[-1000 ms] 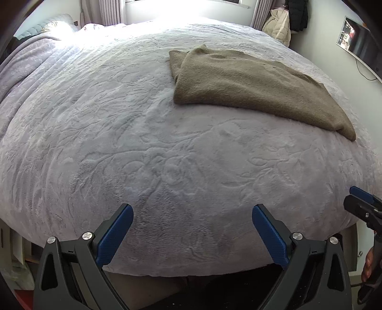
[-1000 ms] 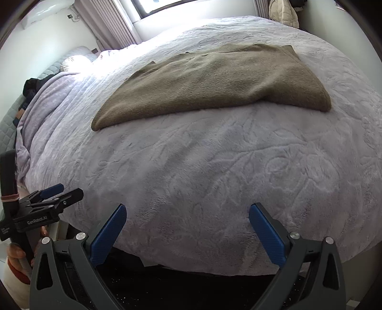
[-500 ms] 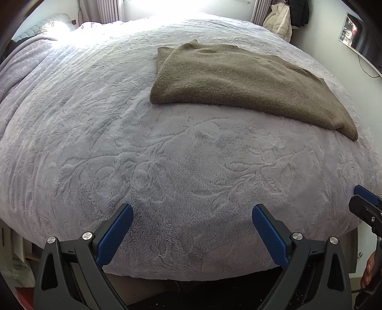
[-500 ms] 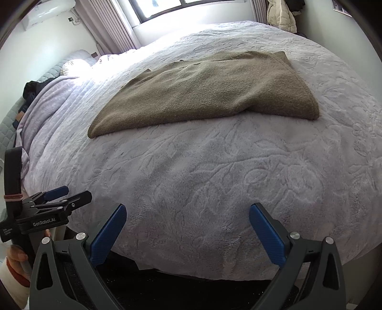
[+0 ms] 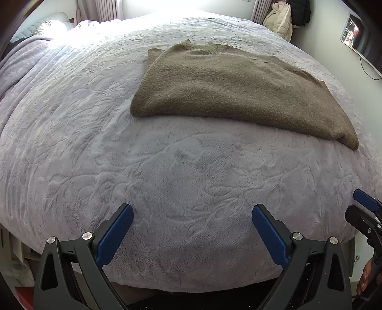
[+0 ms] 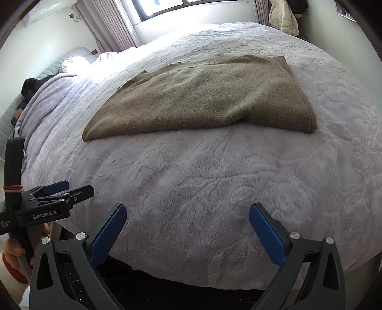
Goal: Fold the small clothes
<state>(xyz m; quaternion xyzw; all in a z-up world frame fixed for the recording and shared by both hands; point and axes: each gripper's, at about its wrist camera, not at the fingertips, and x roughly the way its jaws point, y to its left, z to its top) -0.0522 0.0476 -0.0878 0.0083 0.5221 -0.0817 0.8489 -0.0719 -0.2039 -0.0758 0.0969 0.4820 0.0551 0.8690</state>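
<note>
While the olive-brown fuzzy knit sweater lies flat at 12 o'clock on the pale embossed plush bedspread, left gripper and right gripper, both spread and empty, risk pinching bedspread pile with the near hem.

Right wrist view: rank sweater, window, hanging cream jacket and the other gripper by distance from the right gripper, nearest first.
From the right gripper:
1. Left gripper, low at the left, beside the bed edge.
2. Olive sweater, lying flat mid-bed, ahead.
3. Window and cream jacket, both at the far wall beyond the bed, window centre-left, jacket right; too close to call.
</note>
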